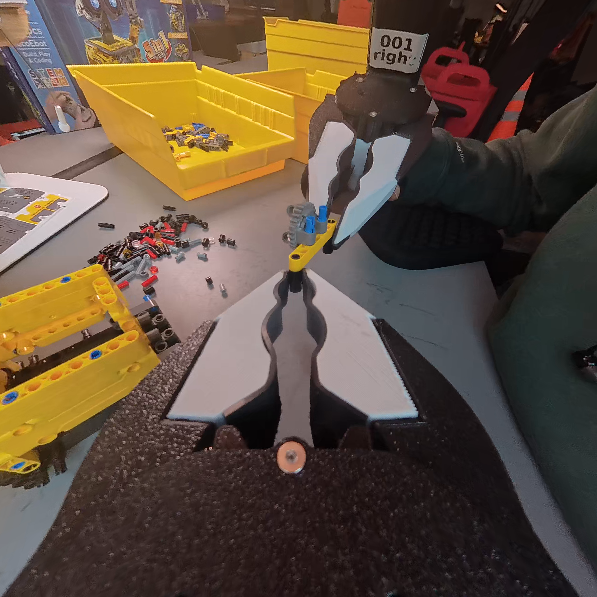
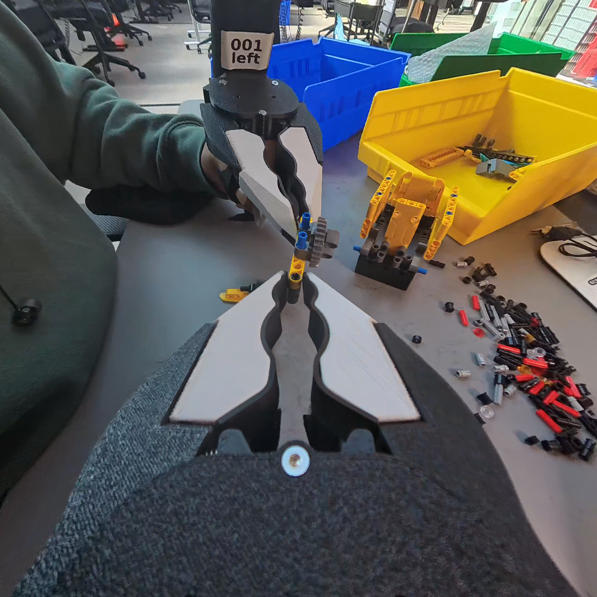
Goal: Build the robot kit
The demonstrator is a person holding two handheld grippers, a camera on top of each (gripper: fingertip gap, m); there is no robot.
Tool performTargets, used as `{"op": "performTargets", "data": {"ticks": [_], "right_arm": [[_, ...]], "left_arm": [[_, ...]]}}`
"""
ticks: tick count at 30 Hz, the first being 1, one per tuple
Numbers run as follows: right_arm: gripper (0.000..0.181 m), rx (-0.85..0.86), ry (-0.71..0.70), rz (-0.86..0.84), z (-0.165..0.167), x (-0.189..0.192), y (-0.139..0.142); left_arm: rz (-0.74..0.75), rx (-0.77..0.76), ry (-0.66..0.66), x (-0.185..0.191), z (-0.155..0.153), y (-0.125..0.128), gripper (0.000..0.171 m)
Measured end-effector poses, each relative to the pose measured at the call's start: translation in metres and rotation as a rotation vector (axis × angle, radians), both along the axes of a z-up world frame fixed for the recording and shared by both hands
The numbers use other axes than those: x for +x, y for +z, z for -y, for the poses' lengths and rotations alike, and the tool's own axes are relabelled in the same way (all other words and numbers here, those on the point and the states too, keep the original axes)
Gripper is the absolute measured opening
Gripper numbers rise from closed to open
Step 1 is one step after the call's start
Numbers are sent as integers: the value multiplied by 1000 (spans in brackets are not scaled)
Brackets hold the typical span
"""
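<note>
Now, left gripper [image 1: 294, 282]: fingers clamped on black pin under near end of small assembly [image 1: 310, 232] (yellow beam, grey gear, blue pins), held above surface [image 1: 403, 307] at 12 o'clock. Right gripper [image 2: 294, 286]: fingers clamped on far end. Tip-only grips; my read: even squeeze, beam level, no twist. Loose pins [image 1: 155, 239] at 10 o'clock, yellow bin [image 1: 226, 174] at 11. White label [image 1: 395, 48] on right gripper and printed boxes [image 1: 42, 64] carry writing.
</note>
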State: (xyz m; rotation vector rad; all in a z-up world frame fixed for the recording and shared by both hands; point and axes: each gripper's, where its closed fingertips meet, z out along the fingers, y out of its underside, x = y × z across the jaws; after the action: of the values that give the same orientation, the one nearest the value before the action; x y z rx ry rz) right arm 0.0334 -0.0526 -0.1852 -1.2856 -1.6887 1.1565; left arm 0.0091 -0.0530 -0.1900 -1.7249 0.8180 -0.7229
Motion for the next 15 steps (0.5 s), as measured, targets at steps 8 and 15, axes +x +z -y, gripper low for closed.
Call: {"op": "performTargets", "data": {"ticks": [8,15], "right_arm": [[6,-8,27,67,7,1,-12],[7,14,91,139,22,3,-29]], "left_arm": [[-91,-64,-128,5,18,-21,7],[-159,-125,-214,6,32,-35,7]]}}
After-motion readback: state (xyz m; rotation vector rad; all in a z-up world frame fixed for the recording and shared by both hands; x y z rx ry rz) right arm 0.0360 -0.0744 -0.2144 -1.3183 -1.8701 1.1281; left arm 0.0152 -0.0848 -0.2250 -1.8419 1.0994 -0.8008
